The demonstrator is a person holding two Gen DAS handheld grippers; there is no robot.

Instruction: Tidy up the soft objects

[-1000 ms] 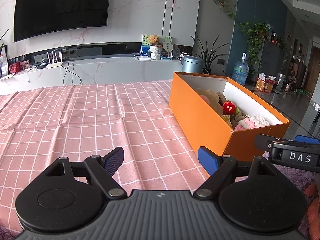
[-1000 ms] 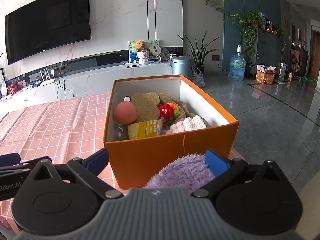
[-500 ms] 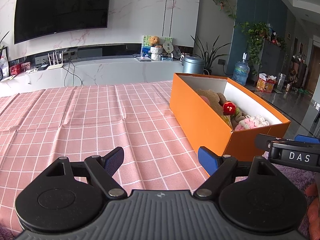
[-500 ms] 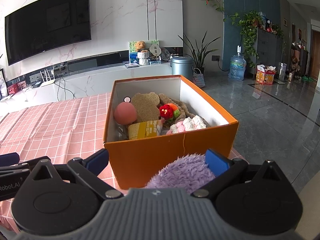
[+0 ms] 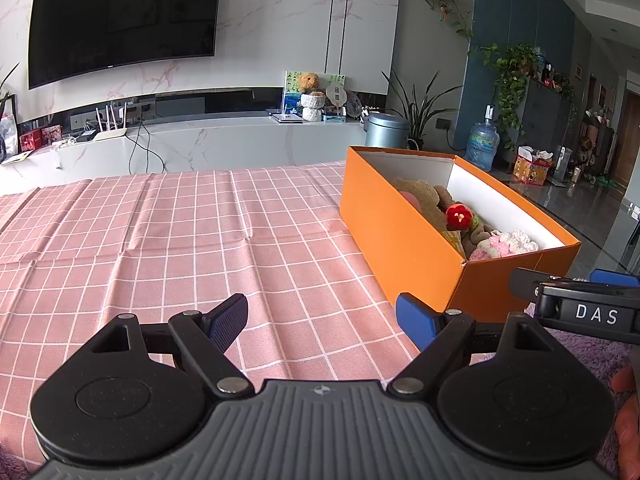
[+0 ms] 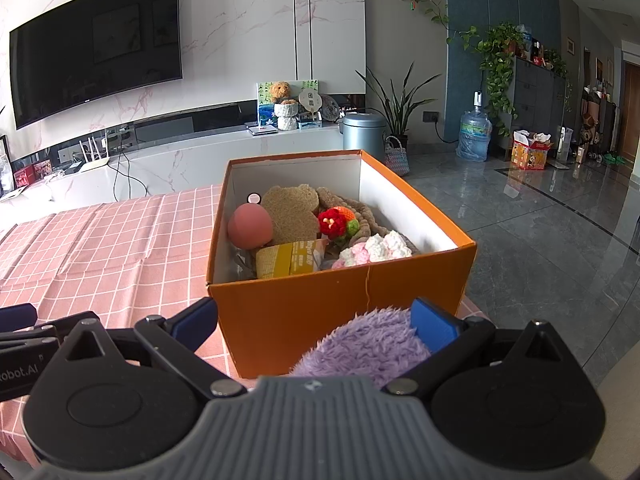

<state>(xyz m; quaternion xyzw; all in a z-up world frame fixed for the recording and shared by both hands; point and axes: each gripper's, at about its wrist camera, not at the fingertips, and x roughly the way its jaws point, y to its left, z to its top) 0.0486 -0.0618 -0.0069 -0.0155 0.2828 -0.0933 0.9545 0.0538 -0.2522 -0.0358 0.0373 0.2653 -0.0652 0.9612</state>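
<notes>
A living room with a big dark television (image 5: 120, 20) on a marble wall, and up front a table under a pink checked tablecloth (image 5: 160, 232). At the cloth's right-hand edge sits the orange cardboard box (image 6: 304, 312), lid off, white inside, and well stocked: a pink ball (image 6: 250, 226) at the left wall, a tan bear-shaped plush (image 6: 290, 214) just beside it, a red crocheted flower (image 6: 334, 222) in the middle, a pink-and-white crocheted piece (image 6: 374, 250) against the near wall, and a yellow packet (image 6: 288, 260) propped at the near left.

Over to the left gripper (image 5: 320, 318): jaws spread wide, nothing between them, low over bare cloth just left of the box's near corner. The right tool's black body crosses the right edge of that view.

Now the right gripper (image 6: 316, 322), facing the box's near wall. Its jaws are wide too, and a fluffy purple plush (image 6: 368, 350) bulges up between them, lying against the right blue finger (image 6: 434, 326) and apart from the left one. It sits outside the box, just in front of the orange wall. Whether the plush rests on the table or on the tool, I can't tell.
</notes>
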